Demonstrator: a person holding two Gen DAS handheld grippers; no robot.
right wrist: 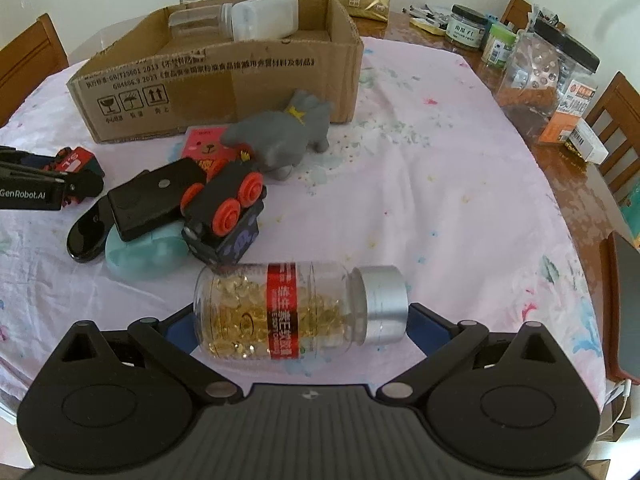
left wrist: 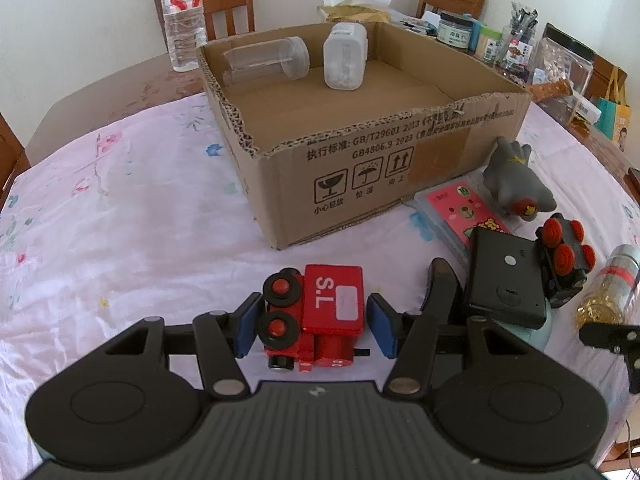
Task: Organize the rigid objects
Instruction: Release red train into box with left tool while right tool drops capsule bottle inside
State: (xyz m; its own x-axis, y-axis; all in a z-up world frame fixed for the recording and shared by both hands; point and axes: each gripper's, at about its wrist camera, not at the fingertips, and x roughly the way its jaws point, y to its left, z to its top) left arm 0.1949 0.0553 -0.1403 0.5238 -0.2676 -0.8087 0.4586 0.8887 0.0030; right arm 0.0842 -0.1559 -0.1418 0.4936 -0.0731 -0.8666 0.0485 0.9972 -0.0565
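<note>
both pairs of jaws stand wide. the left gripper (left wrist: 312,322) brackets a red toy train (left wrist: 316,318) low in the middle of the left wrist view, with a sliver of gap on either side between its blue pads (left wrist: 382,330) and the toy. the right gripper (right wrist: 298,322) straddles a capsule bottle (right wrist: 296,310) lying on its side low in the middle of the right wrist view, silver cap toward the right; i cannot tell whether the pads touch it.

largest of all is the table with its pink floral cloth (left wrist: 120,220), filling both views. next, the cardboard box (left wrist: 360,152) sits in the upper middle, open-topped, with a clear jar (left wrist: 266,64) and a white bottle (left wrist: 345,56) lying at its far wall.

between box and grippers lies a crowd of things: a grey toy animal (right wrist: 280,136) just beside the box's near right corner, its rear over a pink card pack (right wrist: 204,146); a black flat case (right wrist: 154,204) resting on a pale blue lump (right wrist: 146,254); a glossy black oval piece (right wrist: 86,236) sticking out from under the case; a black toy wagon (right wrist: 226,216) with red wheels tipped on its side, touching the bottle's base end.

along the upper right edge stand jars and packets (right wrist: 536,68); a water bottle (left wrist: 182,16) rises at upper left.
</note>
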